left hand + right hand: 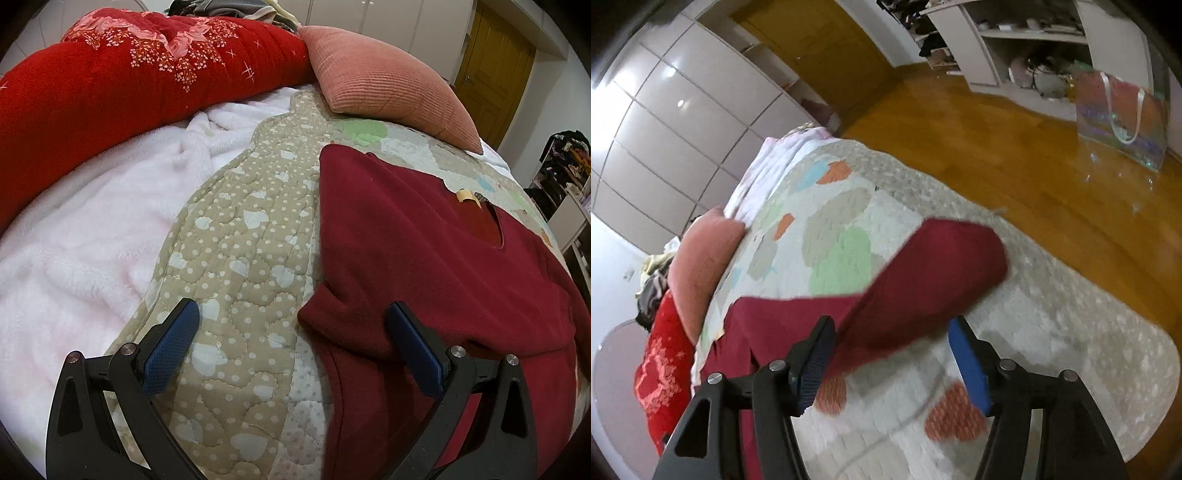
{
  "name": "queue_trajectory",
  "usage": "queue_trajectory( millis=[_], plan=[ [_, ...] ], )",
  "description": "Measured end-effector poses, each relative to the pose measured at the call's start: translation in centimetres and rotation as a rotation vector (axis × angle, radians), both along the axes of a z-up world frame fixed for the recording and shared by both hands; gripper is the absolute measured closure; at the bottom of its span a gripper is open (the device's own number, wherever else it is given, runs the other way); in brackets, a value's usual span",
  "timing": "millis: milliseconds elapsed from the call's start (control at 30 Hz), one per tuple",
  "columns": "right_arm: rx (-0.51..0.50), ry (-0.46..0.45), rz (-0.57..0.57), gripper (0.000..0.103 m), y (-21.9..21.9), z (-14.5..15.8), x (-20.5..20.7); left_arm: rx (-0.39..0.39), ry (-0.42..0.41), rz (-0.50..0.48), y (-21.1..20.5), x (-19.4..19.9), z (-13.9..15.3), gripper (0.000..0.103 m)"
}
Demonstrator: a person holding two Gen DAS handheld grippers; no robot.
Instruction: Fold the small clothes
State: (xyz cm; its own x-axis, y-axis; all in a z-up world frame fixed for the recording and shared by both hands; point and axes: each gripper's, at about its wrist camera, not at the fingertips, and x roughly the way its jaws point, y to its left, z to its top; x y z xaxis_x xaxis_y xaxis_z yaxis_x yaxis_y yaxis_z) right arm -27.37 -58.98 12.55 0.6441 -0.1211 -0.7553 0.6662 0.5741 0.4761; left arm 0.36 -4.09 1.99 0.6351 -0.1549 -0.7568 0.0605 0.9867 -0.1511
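Lying spread on a bed, a dark red fleece sweater [424, 240] takes up the right half of the left wrist view, its neckline with a small tan label facing away toward a pink corduroy pillow [388, 81]. One sleeve already appears folded in across the body on the near left side, forming a thick doubled edge. In the right wrist view, the other sleeve [923, 277] is up off the bedding and blurred, stretching diagonally out over the patchwork quilt [842, 236]; whether it is being thrown inward or falling is hard to tell.

The left gripper [295, 350] is spread wide with nothing between its blue pads; one pad sits over the folded edge of the sweater, the other over the beige dotted quilt border [240, 240]. The right gripper [890, 358] is likewise spread apart; the sleeve passes between its fingers without being pinched, as far as the blur allows.

By my judgement the fold is at an early-to-middle stage: one sleeve in, the second not settled, and the body not yet doubled over.

Beyond the sweater lie a white fluffy blanket [92, 240] and a red floral comforter [129, 74]. Farther out are a wooden floor [1015, 155], white wardrobe doors [683, 110] and an iridescent gift bag [1123, 122].
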Motion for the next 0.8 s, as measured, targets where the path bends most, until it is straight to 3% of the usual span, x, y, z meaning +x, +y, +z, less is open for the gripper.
queue_trajectory(
  millis=[133, 267, 300, 333, 367, 400, 467, 500, 567, 633, 733, 800],
  plan=[
    [-0.067, 0.080, 0.026, 0.041, -0.7, 0.6, 3.5, 0.001, 0.002, 0.000, 0.0, 0.0, -0.1, 0.001],
    [-0.026, 0.235, 0.095, 0.040, -1.9, -3.1, 7.2, 0.000, 0.002, 0.000, 0.0, 0.0, 0.0, 0.001],
    [-0.028, 0.248, 0.120, 0.046, -2.2, -4.4, 7.4, 0.001, 0.002, 0.000, 0.0, 0.0, 0.0, 0.001],
    [-0.050, 0.223, 0.116, 0.054, -2.4, -4.6, 7.0, 0.001, 0.002, 0.000, 0.0, 0.0, 0.0, 0.001],
    [-0.068, 0.208, 0.107, 0.082, -2.6, -4.4, 6.5, 0.001, 0.002, 0.000, 0.0, 0.0, 0.0, 0.001],
    [-0.058, 0.203, 0.098, 0.097, -3.3, -4.4, 5.8, 0.001, 0.002, 0.000, 0.0, 0.0, 0.0, 0.001],
    [0.001, 0.116, 0.053, 0.097, -5.2, -3.4, 4.1, -0.001, 0.001, 0.000, 0.1, 0.0, 0.0, 0.001],
    [-0.020, 0.106, 0.034, 0.097, -5.7, -2.4, 3.8, 0.000, 0.002, 0.000, 0.0, 0.0, 0.0, 0.001],
    [-0.094, 0.025, -0.007, 0.097, -7.1, 1.5, 3.2, 0.000, 0.001, 0.000, 0.0, 0.1, 0.0, 0.001],
    [-0.142, -0.136, -0.005, 0.097, -7.9, 6.6, 3.5, -0.001, -0.001, 0.001, 0.0, 0.1, -0.1, 0.001],
    [-0.267, -0.254, 0.096, 0.097, -6.2, 11.9, 6.0, -0.008, -0.007, 0.003, 0.0, 0.0, 0.1, 0.001],
    [-0.355, -0.339, 0.227, 0.097, -3.1, 14.8, 8.6, -0.027, -0.026, 0.007, 0.3, -0.2, 0.5, 0.001]
  ],
)
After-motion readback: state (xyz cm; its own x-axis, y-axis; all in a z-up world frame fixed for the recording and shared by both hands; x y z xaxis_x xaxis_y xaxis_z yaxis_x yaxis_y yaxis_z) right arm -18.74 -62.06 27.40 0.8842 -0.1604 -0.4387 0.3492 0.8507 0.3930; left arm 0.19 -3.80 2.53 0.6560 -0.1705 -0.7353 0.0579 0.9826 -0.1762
